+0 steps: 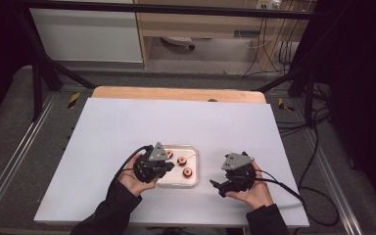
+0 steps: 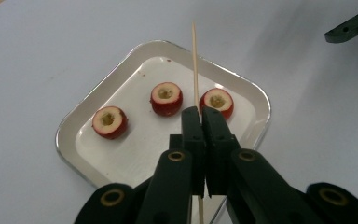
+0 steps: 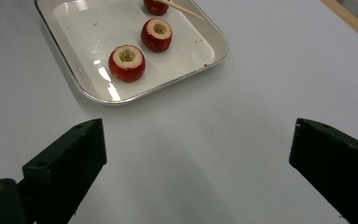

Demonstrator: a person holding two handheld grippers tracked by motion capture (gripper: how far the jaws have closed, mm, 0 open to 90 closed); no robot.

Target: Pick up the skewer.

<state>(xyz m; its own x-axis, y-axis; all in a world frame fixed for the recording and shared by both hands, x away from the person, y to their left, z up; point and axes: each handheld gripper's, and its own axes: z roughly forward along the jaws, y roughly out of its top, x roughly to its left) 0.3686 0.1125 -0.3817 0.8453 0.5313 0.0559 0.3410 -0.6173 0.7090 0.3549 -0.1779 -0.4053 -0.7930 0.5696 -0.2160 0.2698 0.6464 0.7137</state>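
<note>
While hovering over the near left part of the tray point(image 2: 74, 122), left gripper point(image 2: 200, 116) pinching a thin wooden skewer point(image 2: 195, 65) between jaws pressed together, skewer running straight up past the jaw tips and over the tray's far rim. Sitting in the shallow white tray with rounded corners, on the pale sheet covering the table point(image 1: 127, 122): three cored red fruit pieces, each showing a pale cut top with a hollow centre. Lying left to right in the left gripper view: left piece point(image 2: 109, 122), middle piece point(image 2: 166, 98), right piece point(image 2: 216, 102), the last just beside the skewer. Resting to the right of the tray, well apart from it, right gripper point(image 3: 196, 163) standing with jaws spread wide, holding nothing.
</note>
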